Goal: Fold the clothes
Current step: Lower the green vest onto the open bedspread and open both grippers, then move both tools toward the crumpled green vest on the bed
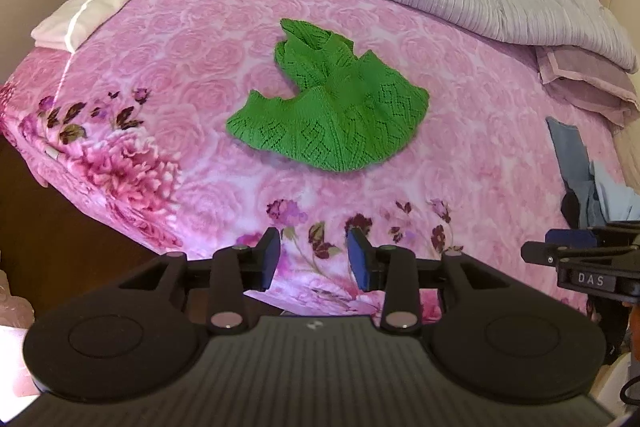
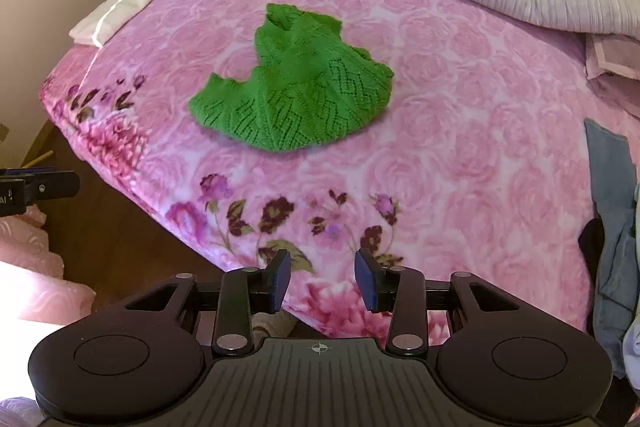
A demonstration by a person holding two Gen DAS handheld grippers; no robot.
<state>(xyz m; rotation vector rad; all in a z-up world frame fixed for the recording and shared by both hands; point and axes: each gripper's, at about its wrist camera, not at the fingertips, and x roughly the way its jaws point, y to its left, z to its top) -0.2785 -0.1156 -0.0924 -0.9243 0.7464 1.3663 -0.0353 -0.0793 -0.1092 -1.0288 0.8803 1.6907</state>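
Two black grippers, left (image 1: 314,259) and right (image 2: 323,281), hover parted and empty over the pink rose-print blanket (image 1: 460,163); the crumpled green lace-knit garment (image 1: 332,99) lies mid-bed, well apart. Blue clothes (image 2: 612,195) are cut off at the edge.

At the centre a crumpled green knit garment (image 1: 332,99) lies on the pink rose blanket (image 1: 460,155), with the left gripper (image 1: 314,259) at six o'clock, jaws apart and empty, a white folded cloth (image 1: 86,15) at ten and blue clothes (image 1: 588,175) at three.
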